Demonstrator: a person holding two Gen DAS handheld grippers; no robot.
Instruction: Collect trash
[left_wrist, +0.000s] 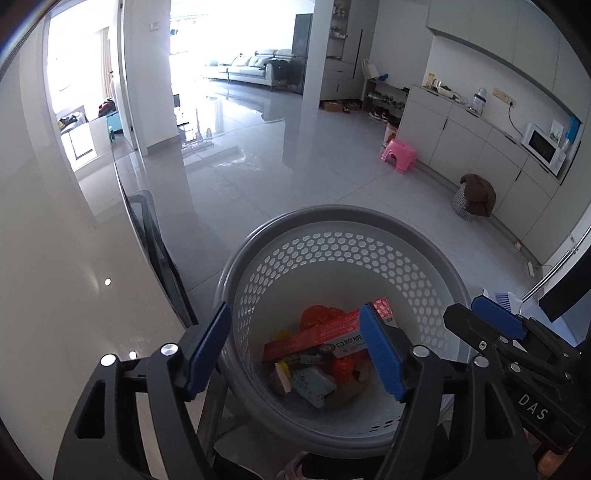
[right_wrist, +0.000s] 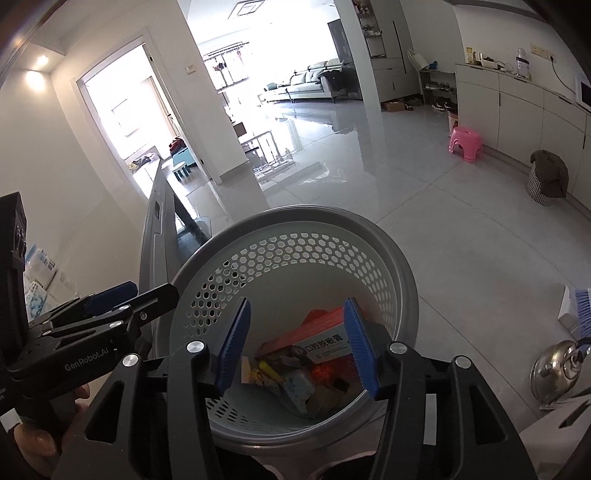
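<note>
Plastic, card and polished tile, with a little bright metal.

The round grey plastic basket has a smooth matt rim and a pale wall perforated with hexagonal holes; inside lies a glossy red printed cardboard box. The pale floor tiles are mirror-glossy. The left gripper has matt black frames, ribbed blue pads and shiny metal bolts. A polished steel kettle gleams beside a glossy pink plastic stool.
</note>
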